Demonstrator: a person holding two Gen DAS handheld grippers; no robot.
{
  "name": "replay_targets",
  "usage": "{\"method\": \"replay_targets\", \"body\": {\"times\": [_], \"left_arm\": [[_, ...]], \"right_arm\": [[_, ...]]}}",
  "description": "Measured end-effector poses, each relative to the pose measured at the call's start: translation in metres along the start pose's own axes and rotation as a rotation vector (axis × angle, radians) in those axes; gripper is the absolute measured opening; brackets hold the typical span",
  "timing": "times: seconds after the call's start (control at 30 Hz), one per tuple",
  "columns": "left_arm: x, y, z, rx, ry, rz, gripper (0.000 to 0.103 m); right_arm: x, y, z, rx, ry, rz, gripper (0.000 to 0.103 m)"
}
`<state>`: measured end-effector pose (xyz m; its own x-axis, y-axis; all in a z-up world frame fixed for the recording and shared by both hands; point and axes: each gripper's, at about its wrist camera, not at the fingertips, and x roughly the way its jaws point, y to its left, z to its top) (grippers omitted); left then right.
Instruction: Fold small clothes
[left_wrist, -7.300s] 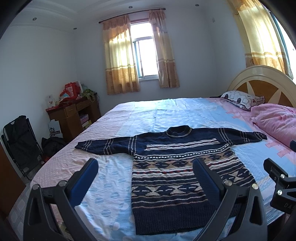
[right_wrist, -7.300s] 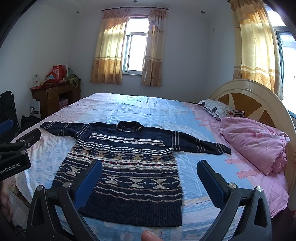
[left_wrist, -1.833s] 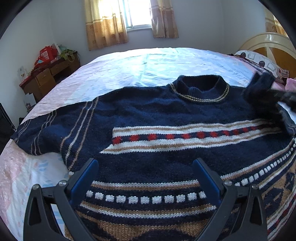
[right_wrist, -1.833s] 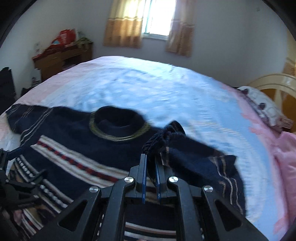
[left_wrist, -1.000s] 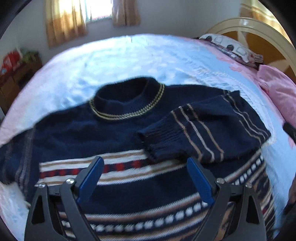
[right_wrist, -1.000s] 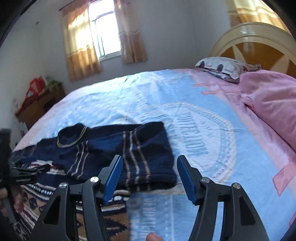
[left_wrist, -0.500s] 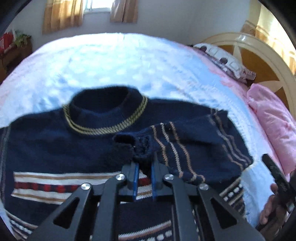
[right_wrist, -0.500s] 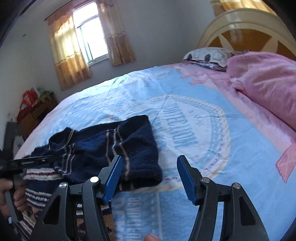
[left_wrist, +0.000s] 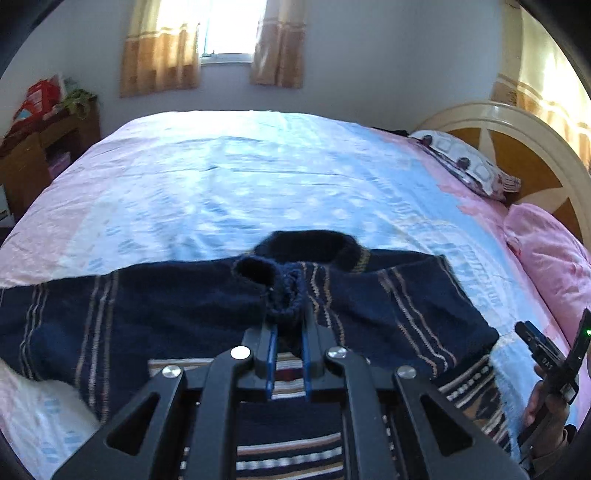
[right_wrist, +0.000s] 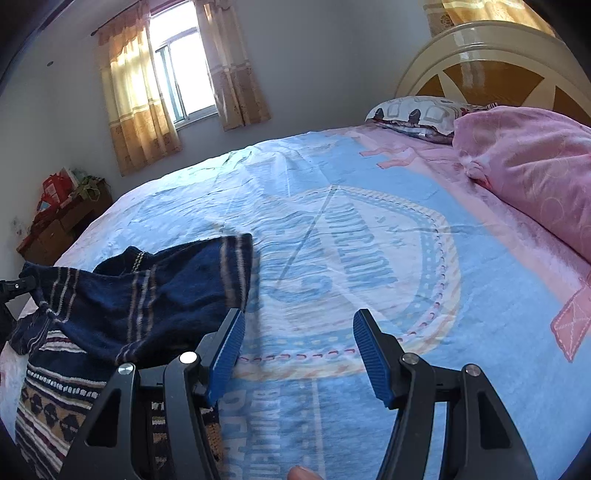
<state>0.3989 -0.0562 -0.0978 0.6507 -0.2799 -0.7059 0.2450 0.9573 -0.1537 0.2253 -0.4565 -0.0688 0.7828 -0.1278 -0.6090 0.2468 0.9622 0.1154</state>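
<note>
A navy patterned knit sweater (left_wrist: 155, 317) lies on the bed (left_wrist: 258, 184). Its right sleeve (left_wrist: 399, 306) is folded inward across the chest. My left gripper (left_wrist: 287, 332) is shut on the cuff of that sleeve (left_wrist: 284, 291) and holds it raised near the collar (left_wrist: 314, 243). The other sleeve (left_wrist: 55, 314) still lies spread out to the left. In the right wrist view the sweater (right_wrist: 140, 295) is at the left. My right gripper (right_wrist: 295, 354) is open and empty over bare sheet beside the sweater's folded edge.
A pink quilt (right_wrist: 535, 166) and a patterned pillow (right_wrist: 417, 110) lie by the headboard (right_wrist: 480, 66) on the right. A wooden desk (left_wrist: 33, 155) with clutter stands left of the bed. A curtained window (left_wrist: 229, 33) is behind.
My left gripper has lifted the cuff and carried it toward the collar. My right gripper stays open and has drifted slightly away to the right of the sweater.
</note>
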Motion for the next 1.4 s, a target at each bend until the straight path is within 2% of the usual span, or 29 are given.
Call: {"method": "replay_targets", "body": {"times": [0.27,0.5,0.63,0.73,0.87,0.97,1.03,1.13,1.17,1.2,1.3,1.33,1.37,1.4], "left_arm": [[0.024,0.036,-0.019,-0.040,0.042,0.067,0.011],[0.059,0.044,-0.042,-0.060,0.081,0.118,0.014],[0.061,0.039,-0.050,0.011,0.052,0.143,0.013],[0.060,0.037,-0.048,0.050,0.038,0.151,0.013],[0.060,0.037,-0.046,0.077,0.023,0.159,0.012],[0.056,0.047,-0.045,0.039,0.004,0.143,0.012],[0.060,0.050,-0.047,0.035,0.005,0.146,0.012],[0.065,0.052,-0.050,0.015,0.016,0.158,0.015],[0.064,0.052,-0.050,0.014,0.011,0.157,0.015],[0.062,0.051,-0.051,0.016,0.011,0.163,0.016],[0.059,0.050,-0.057,0.032,0.025,0.196,0.021],[0.059,0.051,-0.059,0.031,0.028,0.207,0.029],[0.058,0.053,-0.060,0.024,0.029,0.222,0.043],[0.056,0.056,-0.061,0.011,0.027,0.223,0.048]], "right_arm": [[0.002,0.014,-0.004,-0.048,0.015,0.060,0.062],[0.002,0.033,-0.010,-0.126,0.020,0.124,0.062],[-0.004,0.045,-0.004,-0.156,-0.001,0.206,0.062],[-0.003,0.066,0.007,-0.201,0.002,0.206,0.062],[0.015,0.096,0.009,-0.289,0.049,0.167,0.062],[0.018,0.099,0.003,-0.287,0.078,0.197,0.062],[0.026,0.101,-0.003,-0.299,0.132,0.203,0.062],[0.048,0.097,-0.022,-0.282,0.296,0.207,0.062],[0.045,0.097,-0.024,-0.283,0.287,0.212,0.062],[0.042,0.098,-0.025,-0.293,0.291,0.215,0.062],[0.044,0.100,-0.032,-0.282,0.391,0.253,0.062],[0.042,0.102,-0.035,-0.297,0.392,0.247,0.062],[0.038,0.106,-0.035,-0.326,0.370,0.225,0.062],[0.033,0.109,-0.033,-0.345,0.350,0.213,0.062]]}}
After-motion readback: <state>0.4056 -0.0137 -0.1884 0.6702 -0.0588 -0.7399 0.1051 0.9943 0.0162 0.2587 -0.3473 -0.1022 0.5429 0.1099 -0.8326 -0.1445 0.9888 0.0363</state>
